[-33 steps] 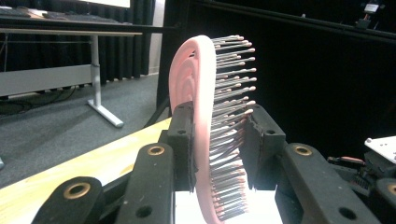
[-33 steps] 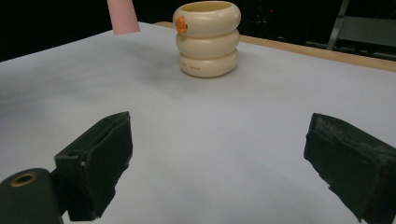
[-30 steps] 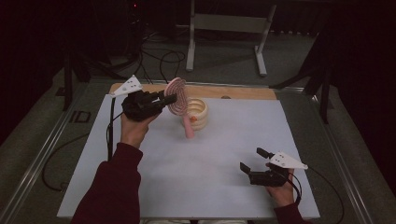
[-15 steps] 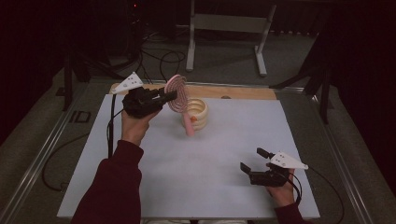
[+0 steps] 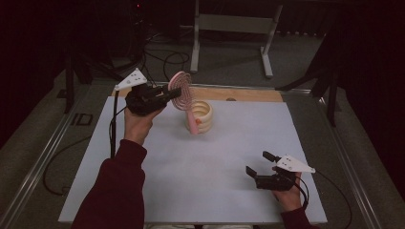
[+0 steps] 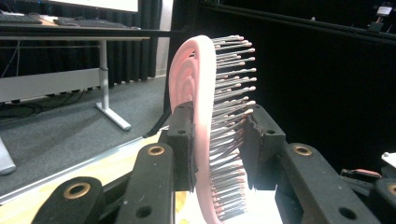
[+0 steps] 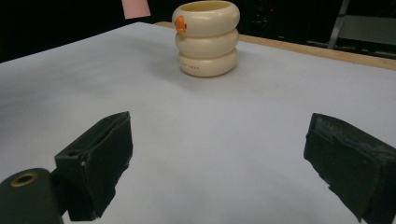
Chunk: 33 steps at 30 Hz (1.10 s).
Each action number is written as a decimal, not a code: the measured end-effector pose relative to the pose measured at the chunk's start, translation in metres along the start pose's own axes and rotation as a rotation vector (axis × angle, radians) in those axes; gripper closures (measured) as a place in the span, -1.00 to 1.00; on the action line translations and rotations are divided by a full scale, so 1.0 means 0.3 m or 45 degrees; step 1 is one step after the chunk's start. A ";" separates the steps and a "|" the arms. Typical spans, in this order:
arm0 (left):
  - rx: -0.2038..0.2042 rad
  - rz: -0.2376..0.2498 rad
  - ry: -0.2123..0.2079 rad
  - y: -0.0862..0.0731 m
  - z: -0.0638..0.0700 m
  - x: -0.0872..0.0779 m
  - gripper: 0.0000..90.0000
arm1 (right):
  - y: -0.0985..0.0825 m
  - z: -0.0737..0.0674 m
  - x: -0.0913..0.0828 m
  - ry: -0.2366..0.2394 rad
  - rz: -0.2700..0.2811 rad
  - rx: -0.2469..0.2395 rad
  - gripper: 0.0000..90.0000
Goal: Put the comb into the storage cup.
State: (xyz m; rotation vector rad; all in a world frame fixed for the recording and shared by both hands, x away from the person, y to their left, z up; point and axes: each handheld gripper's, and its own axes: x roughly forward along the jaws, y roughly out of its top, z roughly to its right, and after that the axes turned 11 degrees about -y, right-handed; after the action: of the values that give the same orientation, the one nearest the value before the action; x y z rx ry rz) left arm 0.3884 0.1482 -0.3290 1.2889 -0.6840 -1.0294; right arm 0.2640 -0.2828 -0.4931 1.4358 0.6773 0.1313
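The pink brush [image 6: 205,126] stands clamped in the left claw [image 5: 174,93], raised, its handle dipping into the cream ringed holder [image 5: 200,116] just beyond; the right claw [image 5: 256,165] rests apart, well away, with bare tabletop [image 5: 205,176] between.

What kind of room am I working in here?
Likely a lab or recording studio: a white-topped work table, black curtains behind it, loose black cables on the grey carpet and a grey metal desk frame.
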 end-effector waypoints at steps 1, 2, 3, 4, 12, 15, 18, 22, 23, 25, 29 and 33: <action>0.002 -0.002 0.003 0.002 -0.002 0.001 0.51 | 0.000 0.000 0.000 0.001 0.000 0.000 -0.82; 0.003 -0.005 0.011 0.005 -0.004 0.002 0.51 | 0.000 0.000 -0.001 0.000 0.000 0.000 -0.82; 0.003 -0.005 0.016 0.007 -0.005 0.003 0.51 | 0.000 0.001 -0.001 0.000 0.001 0.002 -0.82; 0.006 -0.005 0.018 0.010 -0.006 0.004 0.51 | 0.000 0.001 0.000 0.001 0.002 0.002 -0.82; 0.016 -0.013 0.043 0.032 -0.015 0.017 0.51 | 0.000 0.003 -0.001 -0.005 0.002 0.007 -0.82; 0.019 -0.025 0.053 0.036 -0.022 0.023 0.51 | 0.000 0.003 -0.001 -0.002 0.002 0.010 -0.82; 0.025 -0.038 0.061 0.040 -0.029 0.032 0.51 | 0.000 0.004 -0.001 0.000 -0.002 0.005 -0.82; 0.025 -0.036 0.068 0.046 -0.035 0.038 0.51 | 0.000 0.005 -0.001 0.001 -0.002 0.008 -0.82; 0.026 -0.037 0.073 0.051 -0.038 0.040 0.51 | -0.001 0.005 0.000 0.000 0.001 0.010 -0.82; 0.024 -0.029 0.079 0.056 -0.040 0.042 0.51 | 0.000 0.005 -0.001 0.002 -0.002 0.008 -0.82; 0.024 -0.029 0.095 0.061 -0.044 0.047 0.51 | -0.001 0.006 -0.001 0.002 -0.002 0.012 -0.82; 0.018 -0.028 0.105 0.065 -0.053 0.050 0.51 | -0.001 0.007 -0.001 0.000 -0.004 0.007 -0.82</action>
State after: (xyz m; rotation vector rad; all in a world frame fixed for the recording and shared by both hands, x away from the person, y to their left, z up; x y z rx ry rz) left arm 0.4131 0.1411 -0.3149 1.3463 -0.6167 -0.9852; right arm 0.2648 -0.2849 -0.4933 1.4400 0.6799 0.1271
